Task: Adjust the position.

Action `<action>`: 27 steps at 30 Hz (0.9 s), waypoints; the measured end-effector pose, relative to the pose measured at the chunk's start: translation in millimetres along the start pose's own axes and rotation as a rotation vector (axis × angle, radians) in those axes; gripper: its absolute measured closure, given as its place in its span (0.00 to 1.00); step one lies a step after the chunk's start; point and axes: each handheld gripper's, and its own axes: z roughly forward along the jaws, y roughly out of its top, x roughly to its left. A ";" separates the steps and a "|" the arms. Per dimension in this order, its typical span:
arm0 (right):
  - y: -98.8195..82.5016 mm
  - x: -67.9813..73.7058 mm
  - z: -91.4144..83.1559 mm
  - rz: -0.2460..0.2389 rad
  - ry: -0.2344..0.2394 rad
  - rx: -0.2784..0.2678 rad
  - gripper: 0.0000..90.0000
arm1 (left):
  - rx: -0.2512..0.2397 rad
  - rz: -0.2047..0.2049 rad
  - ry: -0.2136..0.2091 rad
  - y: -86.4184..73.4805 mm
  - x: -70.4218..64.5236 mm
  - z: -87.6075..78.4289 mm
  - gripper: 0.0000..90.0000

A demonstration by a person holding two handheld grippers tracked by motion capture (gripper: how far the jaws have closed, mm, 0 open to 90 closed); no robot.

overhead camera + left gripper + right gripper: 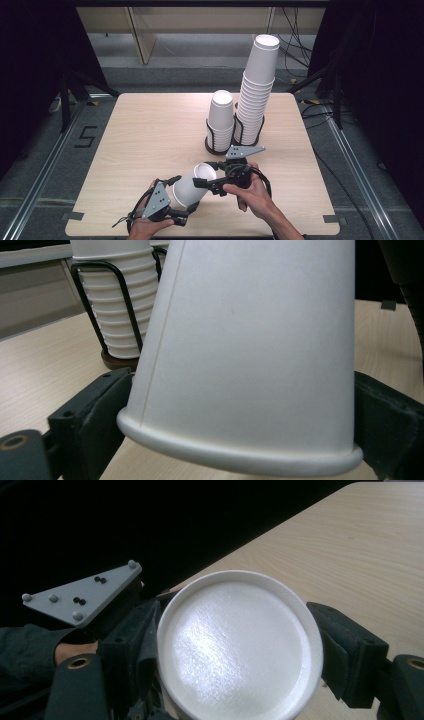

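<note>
A single mark can be read: a large black digit "5" (86, 136) laid out in strips of dark tape on the grey floor, just beside the left edge of the wooden table (150, 130) in the high view. The white paper cups and their wire holders carry no lettering, brand or label that can be made out.

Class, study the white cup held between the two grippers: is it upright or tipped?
Tipped. The cup lies nearly sideways above the table, its closed base toward the right gripper, its wide end at the left gripper.
</note>
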 end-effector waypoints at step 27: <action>5.3 2.5 -11.3 -0.186 -0.037 0.210 0.18 | 0.177 0.144 -0.124 5.7 -1.0 -3.8 0.11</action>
